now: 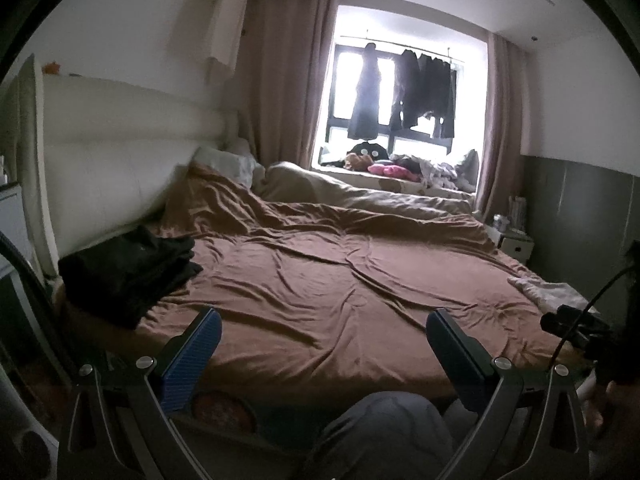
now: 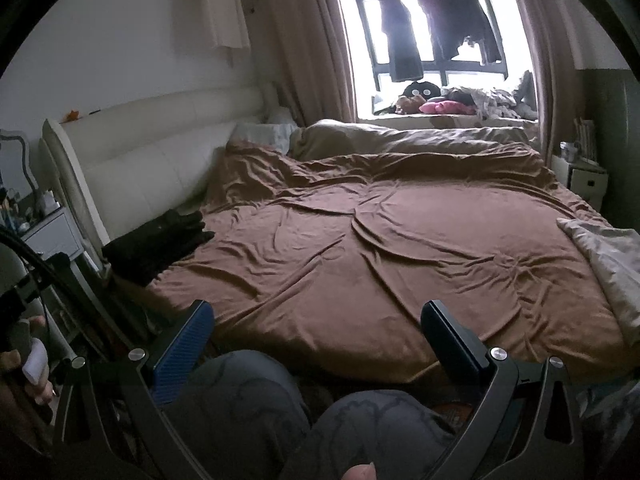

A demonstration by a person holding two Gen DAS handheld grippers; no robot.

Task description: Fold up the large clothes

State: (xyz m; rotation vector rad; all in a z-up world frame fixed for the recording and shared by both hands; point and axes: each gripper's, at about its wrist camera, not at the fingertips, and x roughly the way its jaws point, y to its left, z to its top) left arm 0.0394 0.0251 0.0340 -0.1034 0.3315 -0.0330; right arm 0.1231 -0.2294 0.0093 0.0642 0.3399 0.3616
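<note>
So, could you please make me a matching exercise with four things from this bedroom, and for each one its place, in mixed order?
Things:
1. black folded clothes
2. dark garments on hangers
3. pink soft item
4. grey blanket

Places:
A. on the window ledge
B. at the right edge of the bed
C. on the bed's left side, near the white headboard
D. on the rail across the window

Pairs: 1-C, 2-D, 3-A, 4-B

The left tongs and right tongs are open and hold nothing.
</note>
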